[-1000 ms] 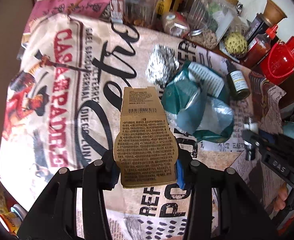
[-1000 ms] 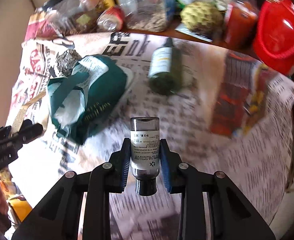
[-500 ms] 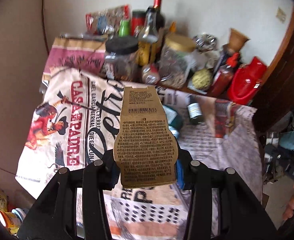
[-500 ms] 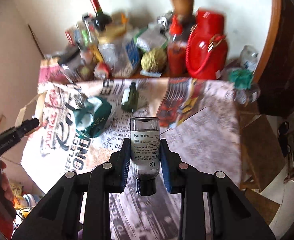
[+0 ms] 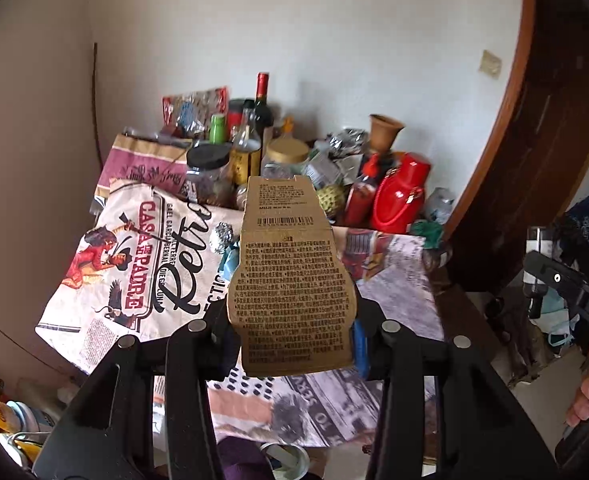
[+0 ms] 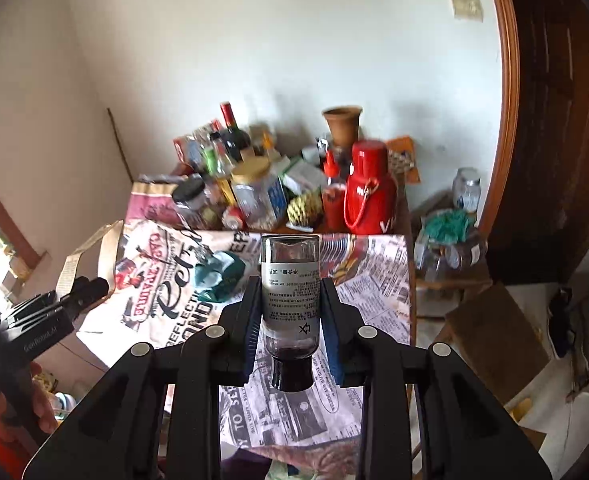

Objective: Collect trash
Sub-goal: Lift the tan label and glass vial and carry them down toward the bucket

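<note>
The left gripper (image 5: pixel 292 332) has its fingers pinched on the lower part of a flat brown cardboard sleeve (image 5: pixel 290 276), printed side toward the camera, standing upright well above the table. It looks light and bendy, the sort of thing that creases if squeezed hard, so a hold low on its wide body, as now, seems sensible; the narrow top flap would fold. The right gripper (image 6: pixel 292 320) has its blue pads (image 6: pixel 251 320) pressed to both sides of a small clear bottle (image 6: pixel 291 292), turned cap-down, with the dark cap (image 6: pixel 292 374) hanging below the fingers. I judge it rigid but smooth and possibly breakable, best gripped across the labelled middle, where the pads already sit. Both pieces are held in the air on the near side of the table with the printed cloth (image 6: pixel 378 280). On that cloth, left of centre, lie a crumpled green bag (image 6: pixel 218 274) and beside it a foil ball (image 5: pixel 220 238), probably the next trash. Along the table's far edge stands a crowd of jars and bottles, with a red flask (image 6: pixel 368 192) at its right end.
</note>
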A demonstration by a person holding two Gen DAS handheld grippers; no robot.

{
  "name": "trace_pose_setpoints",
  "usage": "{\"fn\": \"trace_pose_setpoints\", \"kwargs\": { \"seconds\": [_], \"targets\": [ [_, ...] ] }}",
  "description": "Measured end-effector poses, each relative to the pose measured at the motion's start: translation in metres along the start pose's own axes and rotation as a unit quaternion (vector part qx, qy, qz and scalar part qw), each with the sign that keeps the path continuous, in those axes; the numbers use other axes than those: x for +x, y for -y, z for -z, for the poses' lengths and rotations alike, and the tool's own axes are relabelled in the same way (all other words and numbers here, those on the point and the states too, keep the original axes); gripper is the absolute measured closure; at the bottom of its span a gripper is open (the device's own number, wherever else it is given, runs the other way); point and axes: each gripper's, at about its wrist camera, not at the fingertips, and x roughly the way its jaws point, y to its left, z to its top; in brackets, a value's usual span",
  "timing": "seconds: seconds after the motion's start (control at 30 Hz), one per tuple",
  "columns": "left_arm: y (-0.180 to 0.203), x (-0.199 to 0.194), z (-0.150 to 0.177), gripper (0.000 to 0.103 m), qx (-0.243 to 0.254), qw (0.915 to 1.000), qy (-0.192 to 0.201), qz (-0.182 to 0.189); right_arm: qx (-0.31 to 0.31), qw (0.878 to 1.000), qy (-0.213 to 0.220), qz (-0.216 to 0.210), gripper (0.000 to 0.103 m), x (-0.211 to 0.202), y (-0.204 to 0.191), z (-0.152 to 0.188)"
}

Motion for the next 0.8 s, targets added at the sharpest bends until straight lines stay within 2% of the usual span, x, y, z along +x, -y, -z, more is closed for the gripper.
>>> {"fn": "trace_pose_setpoints", "kwargs": {
  "seconds": [0.2,0.37,0.53,0.8],
  "targets": [
    [0.007,-0.042,0.006,0.060,0.013,0.9996,0.020,0.017,0.006,1.000,0.030,-0.008,0.077,-0.033,-0.010,0.006],
    [0.000,-0.067,0.016,0.060,0.026,0.9983,0.032,0.041,0.011,0.999,0.046,0.005,0.077,-0.055,-0.026,0.020],
    [-0.017,-0.092,0.034,0.060,0.045,0.9959,0.040,0.068,0.019,0.998,0.057,0.027,0.077,-0.078,-0.053,0.044],
    [-0.061,-0.147,0.085,0.060,0.074,0.9910,0.030,0.108,0.040,0.996,0.054,0.051,0.077,-0.111,-0.117,0.098]
  ]
}}
